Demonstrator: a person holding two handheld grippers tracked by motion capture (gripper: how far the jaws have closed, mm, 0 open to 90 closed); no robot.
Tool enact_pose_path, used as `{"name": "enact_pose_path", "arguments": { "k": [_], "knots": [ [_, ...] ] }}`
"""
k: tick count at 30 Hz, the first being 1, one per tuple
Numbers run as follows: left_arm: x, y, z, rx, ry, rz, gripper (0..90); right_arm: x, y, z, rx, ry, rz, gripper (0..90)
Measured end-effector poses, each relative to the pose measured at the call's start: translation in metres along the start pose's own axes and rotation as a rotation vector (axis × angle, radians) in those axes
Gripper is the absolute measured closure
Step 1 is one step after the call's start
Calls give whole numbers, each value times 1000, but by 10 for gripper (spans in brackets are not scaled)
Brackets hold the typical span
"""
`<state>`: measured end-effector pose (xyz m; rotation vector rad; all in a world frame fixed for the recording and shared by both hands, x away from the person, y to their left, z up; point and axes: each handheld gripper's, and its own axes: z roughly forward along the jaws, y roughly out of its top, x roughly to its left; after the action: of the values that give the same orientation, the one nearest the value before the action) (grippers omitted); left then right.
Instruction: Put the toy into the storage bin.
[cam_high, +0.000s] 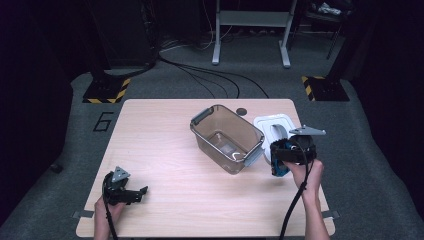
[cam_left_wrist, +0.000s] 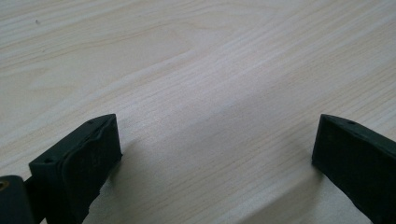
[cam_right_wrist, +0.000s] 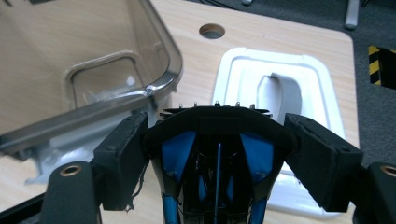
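On my counter (cam_high: 165, 165) I count one clear tub (cam_high: 227, 138), open and upright near the middle, one white lid (cam_high: 272, 127) lying flat just beside it on the right, and one black-and-blue device (cam_right_wrist: 217, 154). My right tongs (cam_right_wrist: 217, 151) are clamped on that device, holding it above the lid's near edge, with the tub's gray latch (cam_high: 253, 156) just to its left. My left tongs (cam_left_wrist: 212, 149) rest well apart from these at the near left corner, jaws wide apart over bare wood with nothing between them.

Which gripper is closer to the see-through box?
Right. The right gripper, clamped on a black-and-blue object, is just beside the box's near right corner. The left gripper sits far off at the table's near left edge.
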<state>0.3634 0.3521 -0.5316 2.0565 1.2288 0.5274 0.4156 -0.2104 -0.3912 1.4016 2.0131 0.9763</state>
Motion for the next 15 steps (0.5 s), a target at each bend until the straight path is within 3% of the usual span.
{"name": "enact_pose_path", "arguments": {
  "k": [15],
  "knots": [
    [0, 0, 0, 0, 0, 0, 12, -16, 29, 9, -1, -44, 18, 241]
  ]
}}
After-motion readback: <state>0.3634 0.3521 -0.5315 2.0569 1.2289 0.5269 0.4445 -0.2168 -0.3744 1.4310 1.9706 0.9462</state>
